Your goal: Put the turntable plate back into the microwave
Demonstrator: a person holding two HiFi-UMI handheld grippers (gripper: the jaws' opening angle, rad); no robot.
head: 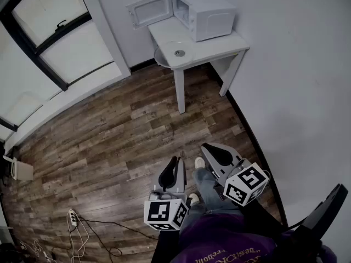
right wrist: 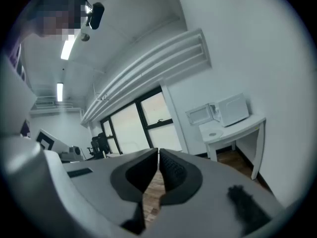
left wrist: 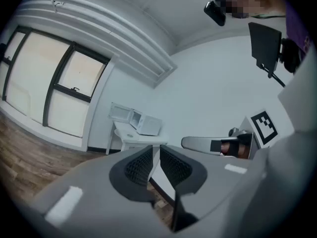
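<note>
The microwave point(head: 204, 16) and table point(head: 222, 46) are white, the turntable plate point(head: 168, 57) pale and glassy. The floor point(head: 109, 141) is streaky brown plank. My left gripper point(head: 174, 162) and right gripper point(head: 213, 149) are grey, their marker cubes point(head: 164, 213) black-and-white.

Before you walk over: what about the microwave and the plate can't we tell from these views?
- Inside of the microwave: the head view sees its opening almost edge-on, and both gripper views show it too small. Whether a roller ring sits inside cannot be told.
- Turntable plate: clear glass, small in every view. Its rim is faint against the table, so any overhang stays unsure.
- Door: the latch is too small to see.
</note>
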